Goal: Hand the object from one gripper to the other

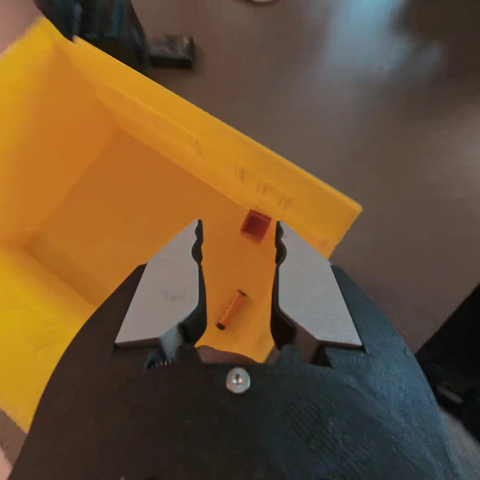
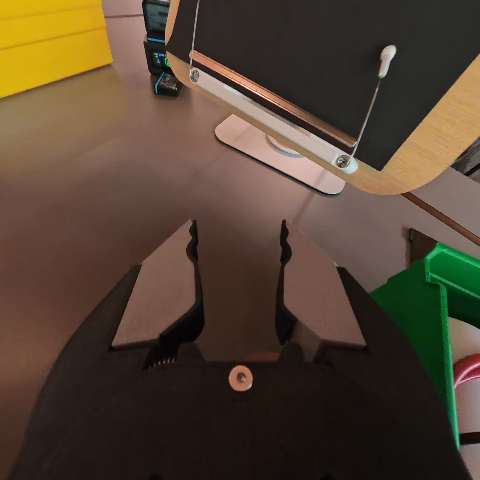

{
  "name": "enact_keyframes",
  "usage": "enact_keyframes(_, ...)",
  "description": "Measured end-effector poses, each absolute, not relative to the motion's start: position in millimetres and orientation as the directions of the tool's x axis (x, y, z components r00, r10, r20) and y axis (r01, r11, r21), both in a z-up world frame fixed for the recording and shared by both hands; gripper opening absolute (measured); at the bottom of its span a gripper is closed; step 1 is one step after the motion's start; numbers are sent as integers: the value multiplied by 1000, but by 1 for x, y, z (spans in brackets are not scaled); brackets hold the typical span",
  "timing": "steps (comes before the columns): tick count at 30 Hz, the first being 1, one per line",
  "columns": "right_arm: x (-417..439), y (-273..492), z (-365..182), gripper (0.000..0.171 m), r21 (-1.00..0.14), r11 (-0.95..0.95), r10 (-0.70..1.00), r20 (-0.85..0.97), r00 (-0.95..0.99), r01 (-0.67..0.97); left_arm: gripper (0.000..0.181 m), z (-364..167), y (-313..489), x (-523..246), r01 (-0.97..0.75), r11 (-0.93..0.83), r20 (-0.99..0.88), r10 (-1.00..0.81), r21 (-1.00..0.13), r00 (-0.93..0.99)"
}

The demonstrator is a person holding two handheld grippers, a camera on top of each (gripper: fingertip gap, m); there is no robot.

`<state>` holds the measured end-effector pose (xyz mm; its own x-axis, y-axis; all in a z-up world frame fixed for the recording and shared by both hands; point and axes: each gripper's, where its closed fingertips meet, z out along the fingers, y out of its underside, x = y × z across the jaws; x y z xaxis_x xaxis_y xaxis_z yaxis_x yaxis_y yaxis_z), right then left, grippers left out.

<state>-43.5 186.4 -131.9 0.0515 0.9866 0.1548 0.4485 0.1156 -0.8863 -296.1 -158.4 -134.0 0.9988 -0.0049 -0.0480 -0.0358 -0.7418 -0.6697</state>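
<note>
Battery [image 1: 231, 309] lies in yellow bin [image 1: 78, 181] beneath spread, empty left claw [image 1: 239, 226]; right claw [image 2: 239, 226] gapes empty over tabletop [image 2: 104, 168]. Pickup pending: L must descend, close.

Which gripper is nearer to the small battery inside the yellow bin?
Left. The left gripper hangs open over the yellow bin, with the battery below between its fingers. The right gripper is open above bare table; no battery shows there.
</note>
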Motion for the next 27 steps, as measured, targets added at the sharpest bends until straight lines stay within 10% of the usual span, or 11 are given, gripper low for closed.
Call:
enact_keyframes(8,-58,171,-141,60,-861,147,984,179,20,486,26,-206,-151,-292,-274,-910,-83,-261,-311,962)
enact_keyframes(15,-68,139,-140,61,-860,167,986,142,-88,482,25,-178,-139,-319,-277,-863,-263,-176,-423,949)
enact_keyframes(20,-76,78,-120,64,-889,51,955,-91,-284,455,25,-45,-92,-274,-526,-438,-576,-22,-729,817)
enact_keyframes(27,-77,-25,-26,71,-939,-137,732,-311,-607,316,25,10,-22,-88,-881,1,-879,66,-473,472)
